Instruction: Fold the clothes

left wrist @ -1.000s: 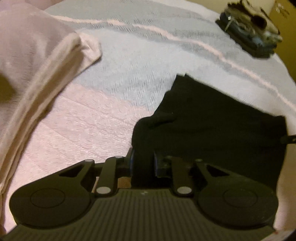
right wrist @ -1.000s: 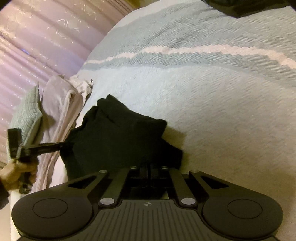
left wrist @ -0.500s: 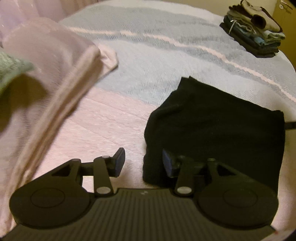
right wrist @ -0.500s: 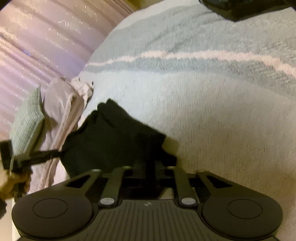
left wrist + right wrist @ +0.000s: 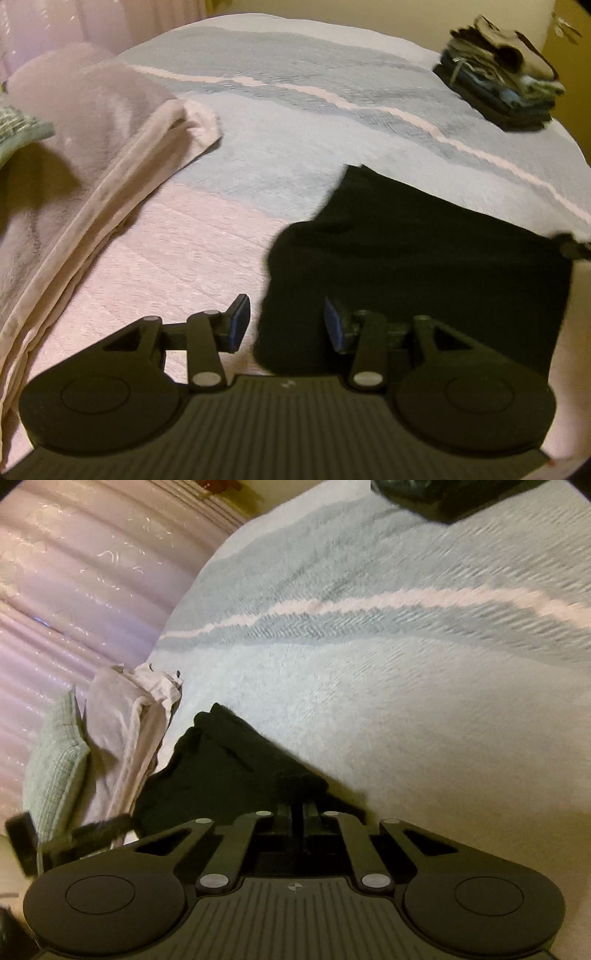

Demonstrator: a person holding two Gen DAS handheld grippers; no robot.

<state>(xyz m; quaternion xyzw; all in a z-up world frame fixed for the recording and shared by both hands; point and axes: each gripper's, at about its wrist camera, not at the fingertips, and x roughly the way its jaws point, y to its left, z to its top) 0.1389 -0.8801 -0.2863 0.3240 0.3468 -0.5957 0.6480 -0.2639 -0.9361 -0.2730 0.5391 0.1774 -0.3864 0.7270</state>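
Left gripper (image 5: 282, 321) stands with its jaws partly apart above the near left corner of the black garment (image 5: 424, 266). Its blue pads (image 5: 238, 319) touch nothing; the edge of the cloth lies under the gap between them, not pinched. The jaws opened within the last second and have since stayed at this width. The black garment lies folded flat in a rough rectangle on the bed cover (image 5: 295, 147), which is pale blue with a pink stripe far away and pink near the camera. To the left, a folded pink blanket (image 5: 92, 147) rests on the bed, apart from the garment. At the far right corner of the bed is a stack of folded clothes (image 5: 502, 88), well apart from the garment. At the right edge of this view, a dark tip of the other gripper reaches the garment's right side.

In the right wrist view, the right gripper (image 5: 295, 812) has its jaws closed together, having just closed again after a short opening. Its fingertips sit at the near edge of the black garment (image 5: 229, 771); whether a fold of cloth is caught between them I cannot tell, because all is dark there. Beyond the garment to the left are the pink blanket (image 5: 125, 731) and a green-grey cushion (image 5: 55, 771). The left gripper (image 5: 92, 830) appears blurred at the low left.
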